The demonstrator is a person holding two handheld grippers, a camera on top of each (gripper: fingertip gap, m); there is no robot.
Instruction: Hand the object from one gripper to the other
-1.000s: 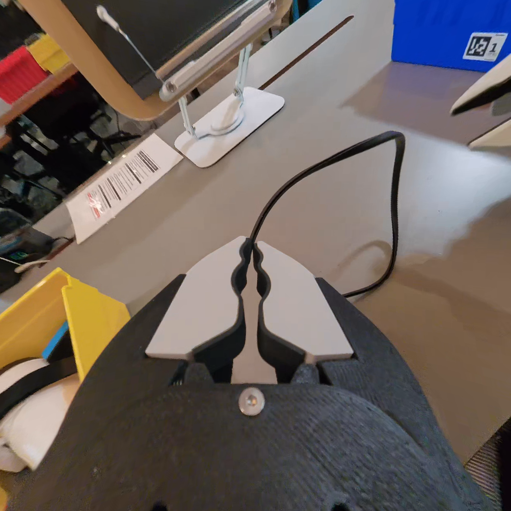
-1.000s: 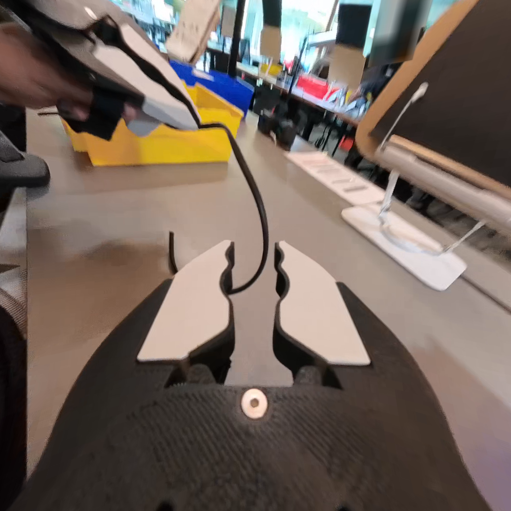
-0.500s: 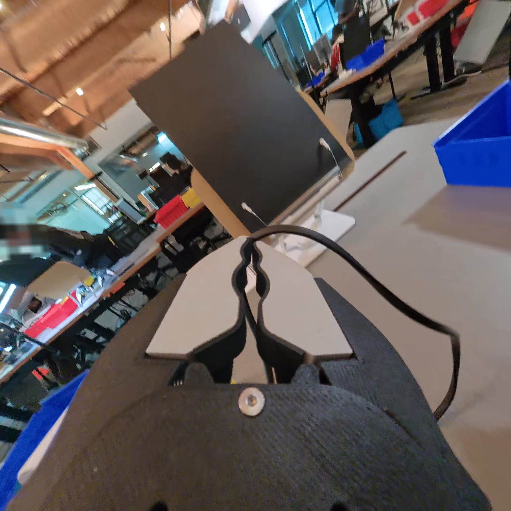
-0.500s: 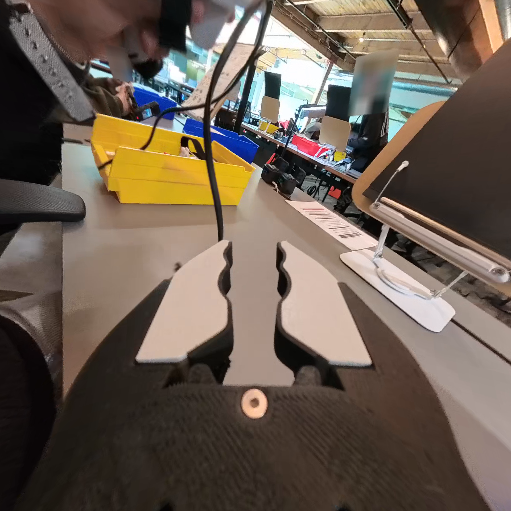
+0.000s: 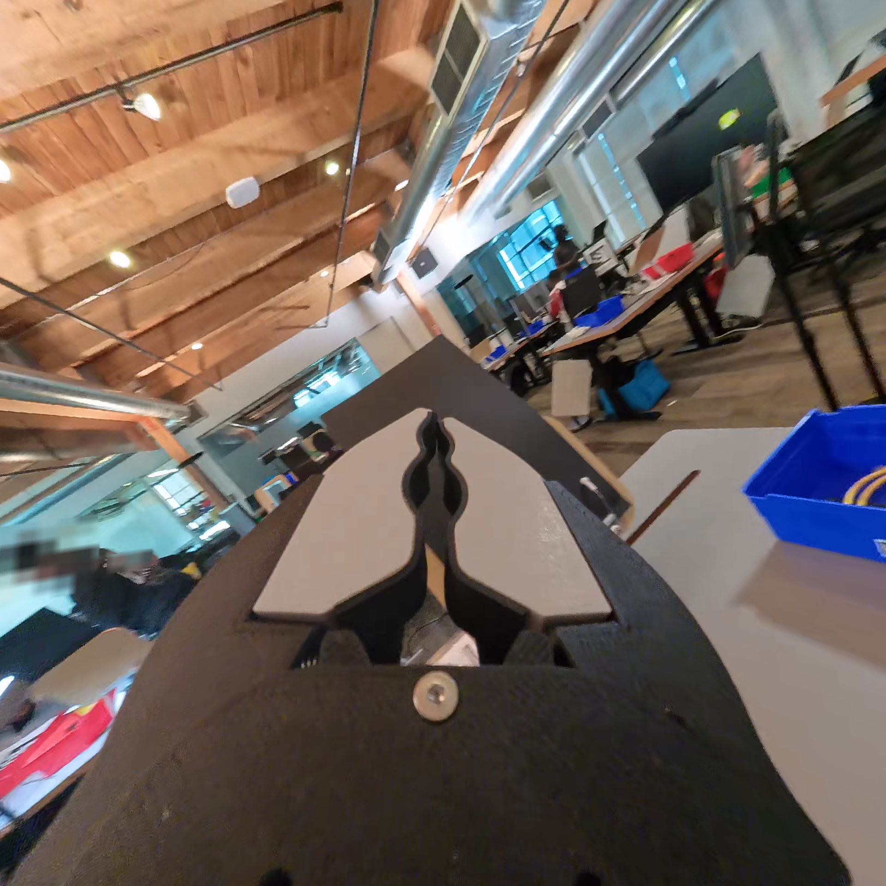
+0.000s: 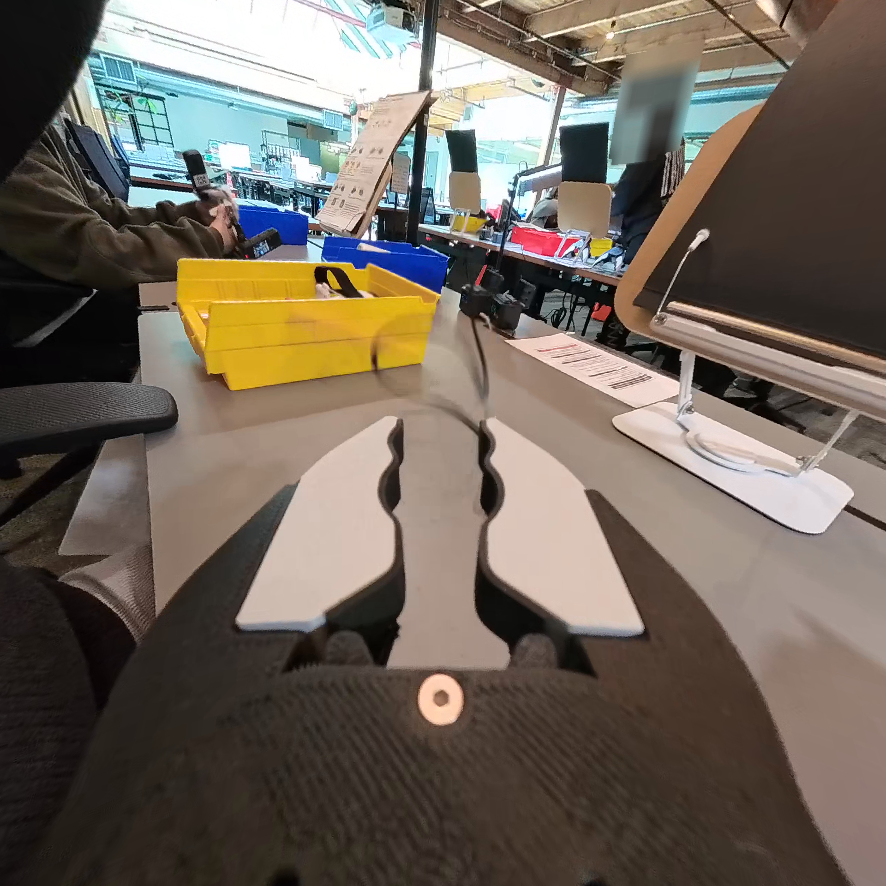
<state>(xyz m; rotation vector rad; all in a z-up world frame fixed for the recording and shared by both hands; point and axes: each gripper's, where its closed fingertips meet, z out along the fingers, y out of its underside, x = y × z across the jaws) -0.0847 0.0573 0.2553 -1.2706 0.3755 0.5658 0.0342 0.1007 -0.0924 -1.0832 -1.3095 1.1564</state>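
The thin black cable (image 6: 479, 364) shows only in the right wrist view. It is motion-blurred, a loose loop low over the grey table (image 6: 287, 431) just ahead of my right gripper (image 6: 441, 422), near its right fingertip. The right gripper is open, with nothing between its jaws. My left gripper (image 5: 435, 424) is tilted up toward the ceiling with its jaws closed together. No cable shows at its tips or anywhere in the left wrist view. Neither gripper shows in the other's view.
A yellow bin (image 6: 307, 335) stands ahead left and a blue bin (image 6: 383, 261) behind it. A black board on a white-based stand (image 6: 728, 474) is to the right, with a paper sheet (image 6: 594, 367) beside it. Another blue bin (image 5: 815, 484) sits on the table (image 5: 767, 647). A chair armrest (image 6: 81, 407) is at left. My right fingertips sit around 35 cm from my left ones.
The left gripper has swung further up toward the ceiling and the cable no longer shows at its tips. In the right wrist view the cable has dropped from hanging overhead to a blurred loop by the open jaws.
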